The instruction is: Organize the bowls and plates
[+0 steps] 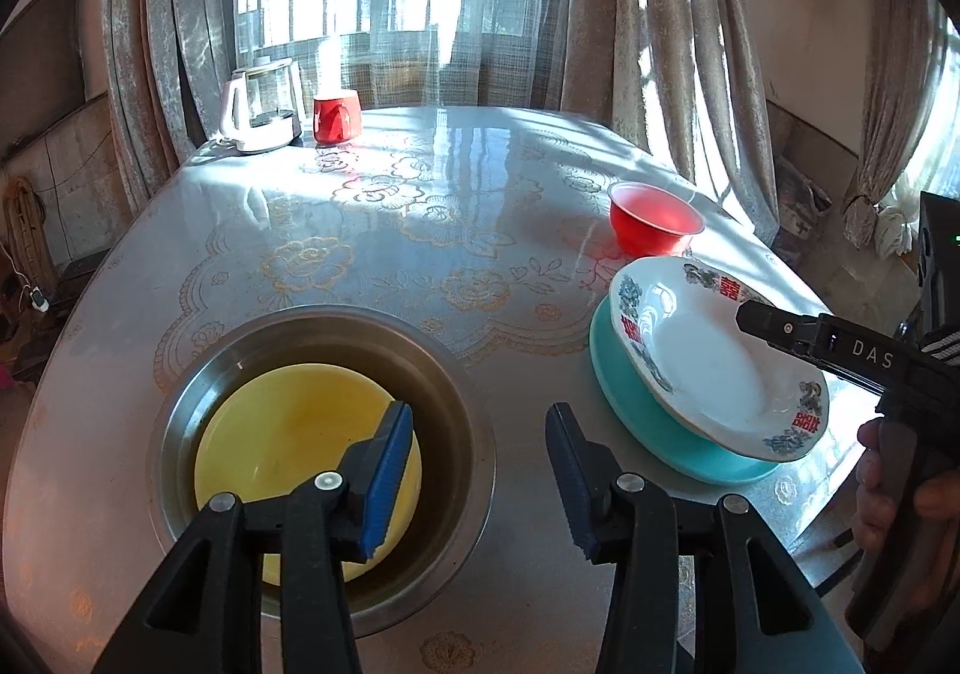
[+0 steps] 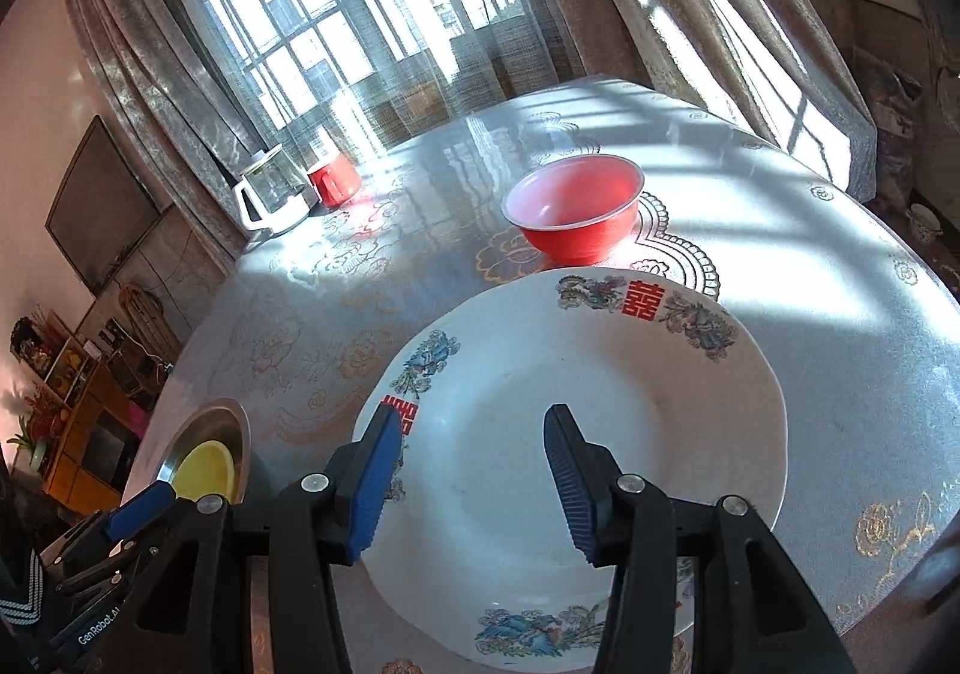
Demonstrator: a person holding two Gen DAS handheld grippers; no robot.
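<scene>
White floral plate (image 2: 600, 434) with red characters, atop teal plate (image 1: 648, 434).

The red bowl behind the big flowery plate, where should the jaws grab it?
Probably by its rim. The red bowl stands upright and open, apart from the white plate, so one jaw can go inside and one outside its thin wall. Come from above on the near side, over the plate; the round body looks too wide.
</scene>
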